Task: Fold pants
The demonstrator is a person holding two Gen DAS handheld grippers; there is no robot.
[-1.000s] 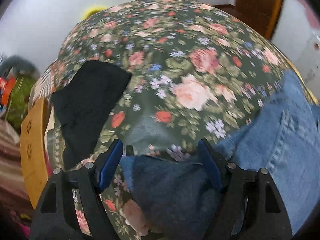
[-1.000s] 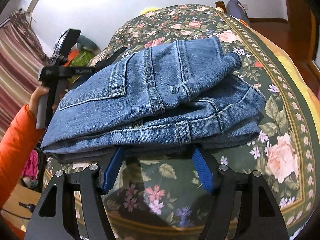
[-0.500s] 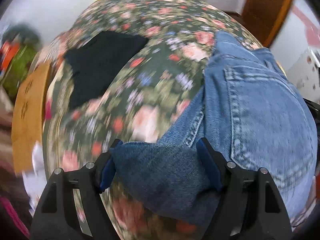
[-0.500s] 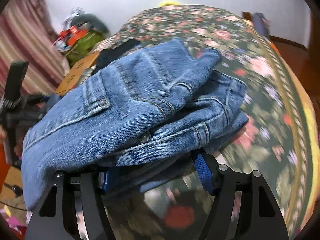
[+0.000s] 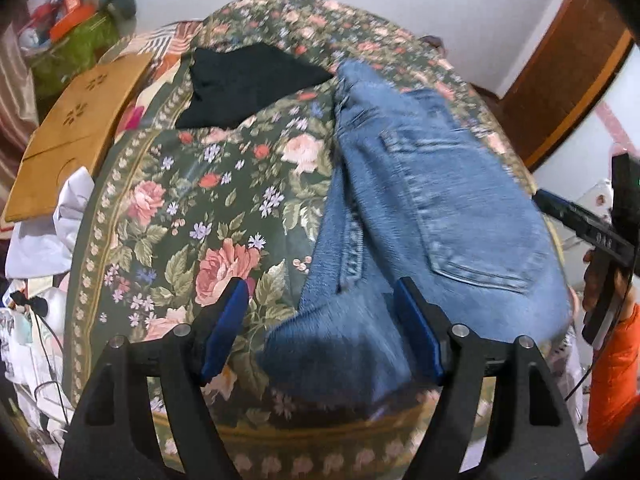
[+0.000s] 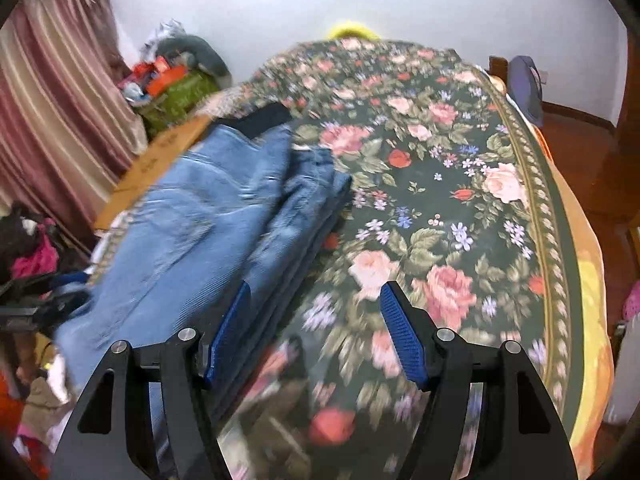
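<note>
My left claw (image 5: 320,328) is wide open, and a blue corner of the folded pants (image 5: 432,208) lies between its fingers. My right claw (image 6: 314,332) is open too, holding nothing. The pants (image 6: 208,220) lie at ten o'clock from it on the flowery bed cover (image 6: 460,200).

Your two views are evenly lit by soft, diffuse room light, with no hard shadows or glare. The fisheye lenses bow the bed (image 5: 120,208) and walls and leave black vignettes at the corners. Motion blur smears the jeans (image 6: 192,236) in your right wrist view, and the floral bedspread (image 6: 440,208) near its bottom edge; your left wrist view stays sharper.
</note>
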